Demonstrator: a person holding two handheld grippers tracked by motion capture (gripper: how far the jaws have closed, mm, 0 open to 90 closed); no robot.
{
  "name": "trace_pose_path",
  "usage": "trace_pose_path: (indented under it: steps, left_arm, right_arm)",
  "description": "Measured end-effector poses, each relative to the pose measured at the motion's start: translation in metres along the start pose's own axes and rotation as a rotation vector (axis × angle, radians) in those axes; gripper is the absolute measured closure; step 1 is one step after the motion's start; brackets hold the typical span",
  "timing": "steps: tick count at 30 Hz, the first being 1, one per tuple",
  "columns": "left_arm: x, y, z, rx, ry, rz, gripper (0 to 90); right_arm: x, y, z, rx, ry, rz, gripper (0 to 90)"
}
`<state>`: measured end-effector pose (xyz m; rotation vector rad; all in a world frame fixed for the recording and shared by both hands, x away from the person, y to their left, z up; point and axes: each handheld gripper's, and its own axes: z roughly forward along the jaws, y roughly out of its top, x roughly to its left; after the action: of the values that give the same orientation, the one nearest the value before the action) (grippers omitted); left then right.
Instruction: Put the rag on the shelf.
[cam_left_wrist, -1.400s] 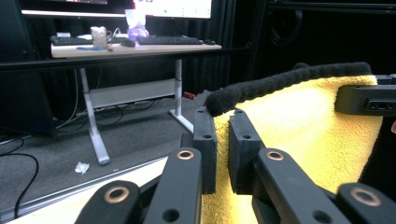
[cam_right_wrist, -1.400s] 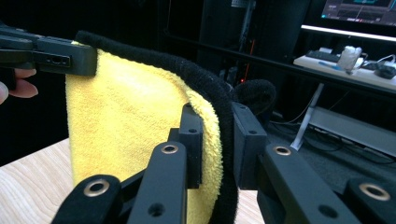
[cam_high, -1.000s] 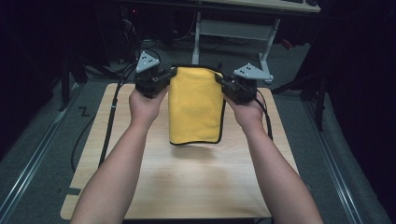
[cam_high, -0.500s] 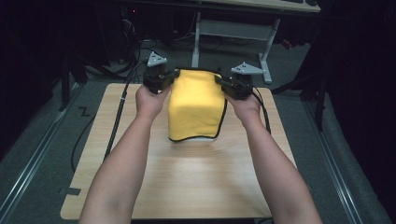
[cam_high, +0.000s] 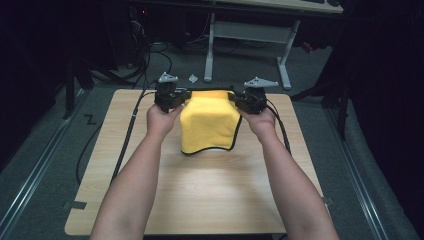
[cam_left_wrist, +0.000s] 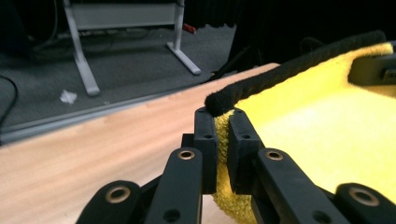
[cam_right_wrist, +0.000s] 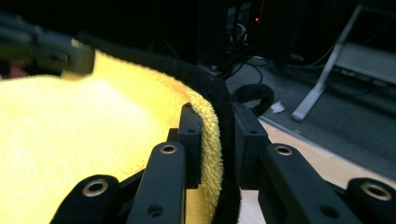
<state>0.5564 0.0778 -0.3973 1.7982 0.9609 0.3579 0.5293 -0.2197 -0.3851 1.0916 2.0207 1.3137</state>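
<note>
A yellow towel (cam_high: 210, 122) with a black hem hangs over the far part of the wooden table (cam_high: 200, 190), its lower edge curling just above the top. My left gripper (cam_high: 176, 99) is shut on the towel's upper left corner. In the left gripper view the jaws of the left gripper (cam_left_wrist: 223, 125) pinch yellow pile under the black hem (cam_left_wrist: 280, 74). My right gripper (cam_high: 241, 100) is shut on the upper right corner. The right gripper view has the right gripper (cam_right_wrist: 217, 122) clamped across the towel (cam_right_wrist: 84, 135) and its hem.
Black cables (cam_high: 131, 125) trail from both grippers over the table's left and right sides. Beyond the far edge stands a grey metal desk frame (cam_high: 245, 40) on dark carpet. A white scrap (cam_high: 193, 78) lies on the floor there.
Both grippers have carried the towel farther from the person and lifted it, so its lower edge has drawn up the table. Their hold on the corners is unchanged.
</note>
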Motion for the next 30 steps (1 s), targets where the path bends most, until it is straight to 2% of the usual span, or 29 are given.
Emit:
trace_pose_path:
  steps: [2, 7, 10, 19, 26, 30]
  left_arm:
    - [0.001, -0.006, 0.003, 0.012, -0.012, -0.010, 84.1]
    - [0.001, -0.019, 0.009, 0.035, -0.032, -0.020, 84.3]
    - [0.002, -0.025, 0.010, 0.037, -0.038, -0.035, 84.3]
    - [0.004, -0.041, 0.008, 0.047, -0.061, -0.040, 84.2]
    - [0.006, -0.053, 0.007, 0.054, -0.082, -0.055, 84.1]
    - [0.006, -0.056, 0.006, 0.056, -0.100, -0.054, 83.2]
  right_arm:
    - [-0.002, -0.002, 0.002, 0.011, 0.012, 0.020, 76.7]
    - [-0.007, -0.011, 0.005, 0.054, 0.011, 0.013, 76.5]
    - [-0.007, -0.017, 0.006, 0.062, 0.013, 0.022, 76.1]
    - [-0.011, -0.029, 0.011, 0.080, 0.034, 0.050, 74.4]
    - [-0.011, -0.038, 0.018, 0.086, 0.051, 0.100, 74.1]
    - [-0.014, -0.041, 0.019, 0.088, 0.046, 0.131, 64.8]
